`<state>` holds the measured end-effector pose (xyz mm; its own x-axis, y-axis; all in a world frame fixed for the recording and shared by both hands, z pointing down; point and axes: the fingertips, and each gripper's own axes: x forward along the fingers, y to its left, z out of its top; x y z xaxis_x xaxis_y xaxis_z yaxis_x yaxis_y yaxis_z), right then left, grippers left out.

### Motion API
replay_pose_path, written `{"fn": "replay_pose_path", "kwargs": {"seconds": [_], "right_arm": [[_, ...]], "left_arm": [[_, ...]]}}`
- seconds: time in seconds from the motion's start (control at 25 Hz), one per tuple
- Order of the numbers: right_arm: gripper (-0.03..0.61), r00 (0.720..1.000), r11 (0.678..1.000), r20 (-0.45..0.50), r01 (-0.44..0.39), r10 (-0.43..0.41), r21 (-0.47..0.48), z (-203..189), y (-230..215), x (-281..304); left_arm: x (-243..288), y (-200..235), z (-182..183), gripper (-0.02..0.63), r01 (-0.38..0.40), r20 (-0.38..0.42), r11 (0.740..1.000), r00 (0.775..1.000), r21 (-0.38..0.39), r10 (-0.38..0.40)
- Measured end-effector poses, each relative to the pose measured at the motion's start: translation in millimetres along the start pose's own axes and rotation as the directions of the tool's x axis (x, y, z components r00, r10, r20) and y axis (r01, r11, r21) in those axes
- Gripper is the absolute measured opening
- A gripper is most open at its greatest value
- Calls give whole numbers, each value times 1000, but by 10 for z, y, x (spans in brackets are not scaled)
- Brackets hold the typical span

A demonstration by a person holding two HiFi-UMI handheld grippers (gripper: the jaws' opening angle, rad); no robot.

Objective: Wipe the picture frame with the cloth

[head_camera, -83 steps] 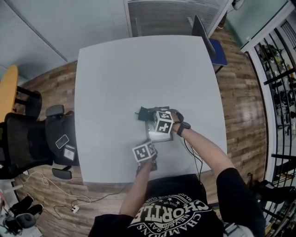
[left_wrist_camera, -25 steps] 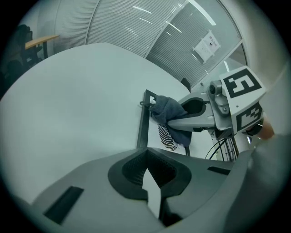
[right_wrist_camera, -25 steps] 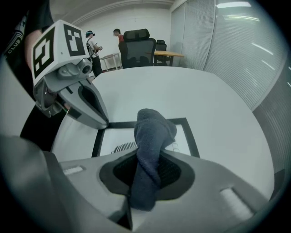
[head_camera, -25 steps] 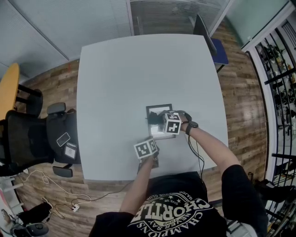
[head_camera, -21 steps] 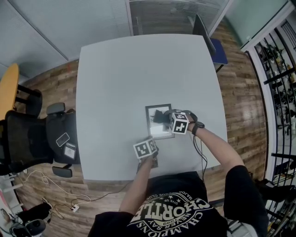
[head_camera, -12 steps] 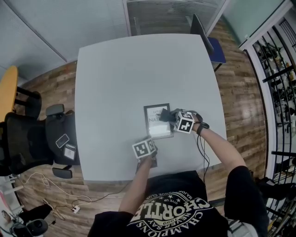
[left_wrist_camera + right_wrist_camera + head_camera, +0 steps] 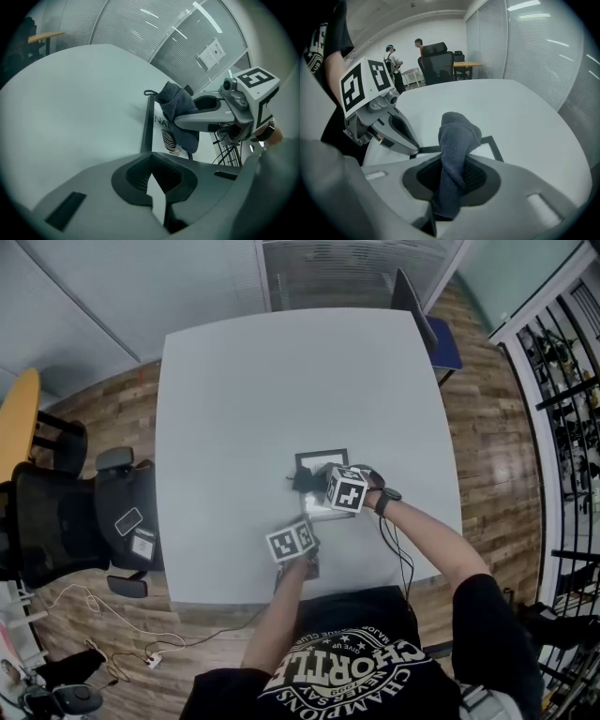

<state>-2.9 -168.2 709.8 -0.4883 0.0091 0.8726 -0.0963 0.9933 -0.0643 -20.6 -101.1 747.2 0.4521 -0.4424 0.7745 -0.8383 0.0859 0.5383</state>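
A black-rimmed picture frame (image 7: 322, 461) lies flat on the white table (image 7: 244, 381), towards its near right side. My right gripper (image 7: 323, 486) is shut on a dark grey-blue cloth (image 7: 305, 481) that rests on the frame's left half. In the right gripper view the cloth (image 7: 457, 136) sticks up from between the jaws, above the frame (image 7: 490, 143). My left gripper (image 7: 302, 526) sits at the frame's near edge, its jaws shut on the frame's rim (image 7: 145, 136). In the left gripper view the cloth (image 7: 180, 115) hangs from the right gripper (image 7: 187, 123) over the print.
A black office chair (image 7: 66, 521) stands left of the table, and a blue seat with a dark panel (image 7: 431, 334) at its far right corner. Cables lie on the wooden floor (image 7: 122, 652). In the right gripper view two people (image 7: 419, 47) stand far behind another chair (image 7: 438, 61).
My right gripper swept the cloth rightwards across the frame, then came back left, so the cloth now covers the frame's left half. The left gripper has stayed put.
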Motion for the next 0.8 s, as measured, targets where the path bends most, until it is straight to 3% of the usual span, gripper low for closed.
{"fn": "replay_pose_path", "kwargs": {"seconds": [0.28,0.8], "right_arm": [[84,997,997,-45,-70,69,-16,131,168,339],[84,992,996,-128,6,6,94,-782,1,-84]], "left_arm": [[-12,5,2,0,39,20,999,999,3,-39],[-22,24,-5,0,60,28,998,998,21,-61]]}}
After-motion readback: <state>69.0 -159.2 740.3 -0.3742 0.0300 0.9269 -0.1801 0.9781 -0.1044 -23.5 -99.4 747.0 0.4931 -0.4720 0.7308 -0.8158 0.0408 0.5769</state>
